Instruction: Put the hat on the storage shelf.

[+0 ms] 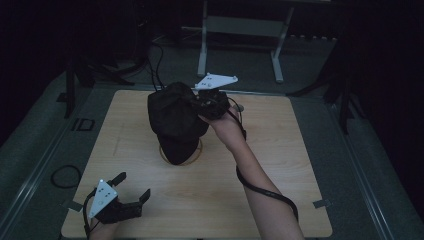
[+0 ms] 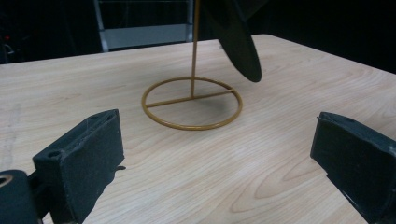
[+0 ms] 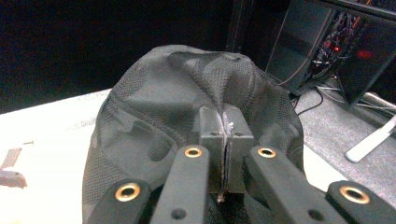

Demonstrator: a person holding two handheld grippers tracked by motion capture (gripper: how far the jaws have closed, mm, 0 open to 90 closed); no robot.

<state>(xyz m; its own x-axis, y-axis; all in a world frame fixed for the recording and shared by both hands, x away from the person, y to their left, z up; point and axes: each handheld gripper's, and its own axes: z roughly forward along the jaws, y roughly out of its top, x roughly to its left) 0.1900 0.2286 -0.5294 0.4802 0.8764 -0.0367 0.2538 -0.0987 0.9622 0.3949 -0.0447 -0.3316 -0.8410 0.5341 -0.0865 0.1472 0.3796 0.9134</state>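
Observation:
A black cap (image 1: 175,120) hangs over a thin gold wire stand, whose ring base (image 1: 196,152) rests on the wooden table (image 1: 280,165). My right gripper (image 1: 202,102) is shut on the cap's mesh fabric (image 3: 154,116) at its upper right side; in the right gripper view the jaws pinch a fold of cloth (image 3: 226,122). My left gripper (image 1: 134,186) stands open near the table's front left corner, nothing between its fingers. In the left gripper view the stand's ring (image 2: 192,103) and upright rod lie ahead, with the cap's brim (image 2: 240,42) hanging above.
Beyond the table's far edge a grey metal frame (image 1: 240,30) stands on the floor, with cables (image 1: 65,176) lying at the left. Bare wood lies across the front and right of the table.

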